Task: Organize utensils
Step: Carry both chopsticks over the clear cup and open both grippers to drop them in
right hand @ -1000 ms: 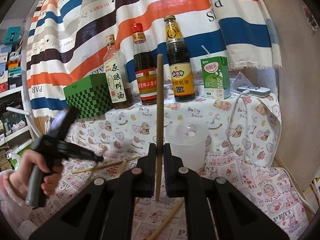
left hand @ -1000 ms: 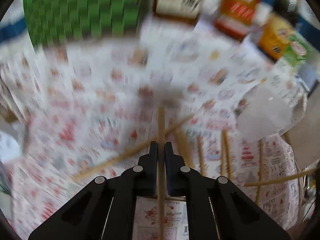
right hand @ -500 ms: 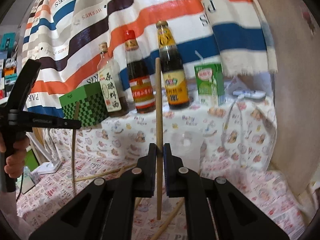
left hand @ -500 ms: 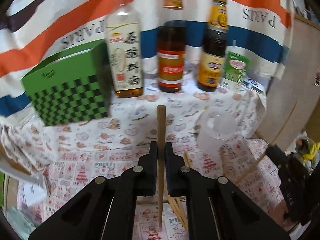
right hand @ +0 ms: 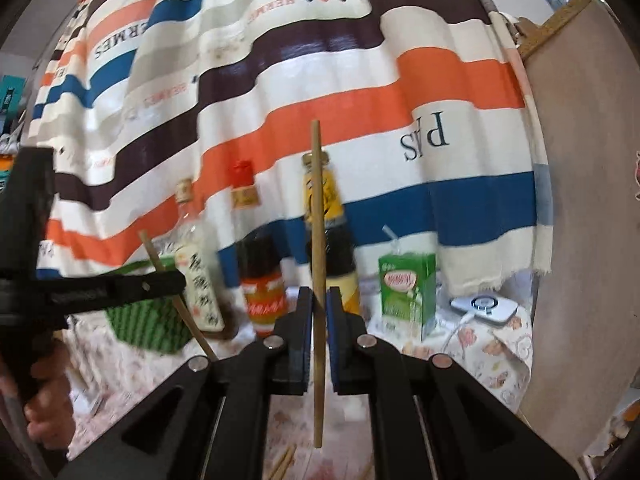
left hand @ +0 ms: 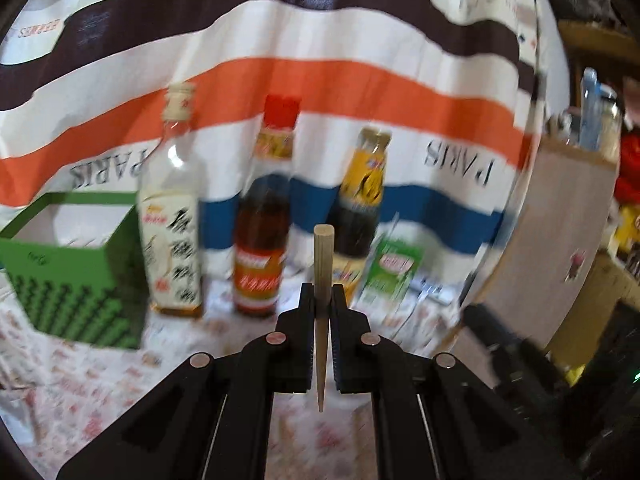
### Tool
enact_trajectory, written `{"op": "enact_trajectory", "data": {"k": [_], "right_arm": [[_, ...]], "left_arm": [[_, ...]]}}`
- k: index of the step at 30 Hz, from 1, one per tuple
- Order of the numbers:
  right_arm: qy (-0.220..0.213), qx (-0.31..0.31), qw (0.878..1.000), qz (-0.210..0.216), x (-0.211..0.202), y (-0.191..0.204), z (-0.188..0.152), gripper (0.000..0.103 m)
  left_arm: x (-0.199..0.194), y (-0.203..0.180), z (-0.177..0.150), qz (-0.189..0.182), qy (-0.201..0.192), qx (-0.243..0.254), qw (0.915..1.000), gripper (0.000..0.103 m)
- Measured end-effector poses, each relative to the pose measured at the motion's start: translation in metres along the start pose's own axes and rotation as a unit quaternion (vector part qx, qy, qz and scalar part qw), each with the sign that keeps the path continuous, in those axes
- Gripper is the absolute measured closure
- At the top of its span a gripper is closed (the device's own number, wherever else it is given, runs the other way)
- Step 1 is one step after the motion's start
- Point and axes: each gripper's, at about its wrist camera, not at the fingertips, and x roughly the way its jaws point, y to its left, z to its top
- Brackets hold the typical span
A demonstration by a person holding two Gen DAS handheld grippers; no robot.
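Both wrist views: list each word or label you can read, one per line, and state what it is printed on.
"PARIS", mirrored: striped cloth behind the bottles.
"HERMES", mirrored: the same striped cloth, printed more than once.
Labels on the three bottles and the green carton: too blurred to read.
Writing on the left gripper: too blurred to read.

The striped orange, blue and brown cloth backdrop [right hand: 360,92] reads "HERMES" at upper left and, mirrored, "PARIS" mid-right; bottle labels seem too blurred to read
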Motion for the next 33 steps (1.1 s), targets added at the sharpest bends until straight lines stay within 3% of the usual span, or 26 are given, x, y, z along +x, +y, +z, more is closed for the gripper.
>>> {"op": "enact_trajectory", "data": {"k": [7, 11, 16, 20, 25, 33], "right_arm": [[0.015, 0.012, 1.0, -0.009, 0.036, -0.01, -0.022, 0.097], [0.021, 0.026, 0.999, -0.014, 0.045, -0.019, -0.033, 0.097], [0.063, 0.026, 0.998, -0.018, 0.061, -0.023, -0.042, 0.096], [0.143, 0.014, 0.989, -0.015, 0.082, -0.022, -0.049, 0.096], [0.188, 0.009, 0.982, -0.015, 0.093, -0.024, -0.054, 0.096], [0.226, 0.065, 0.972, -0.01, 0.104, -0.049, -0.062, 0.096]], "left_arm": [[0.038, -0.005, -0.004, -0.021, -0.025, 0.006, 0.9994, 0.097], [0.064, -0.003, -0.021, -0.017, 0.009, 0.001, 0.9998, 0.097], [0.09, 0.0, -0.046, -0.015, 0.056, 0.007, 0.9983, 0.097], [0.105, -0.001, -0.064, -0.017, 0.085, 0.016, 0.9961, 0.097], [0.107, 0.002, -0.066, -0.012, 0.079, 0.01, 0.9967, 0.097], [0.116, 0.007, -0.061, 0.005, 0.07, 0.004, 0.9975, 0.095]]}}
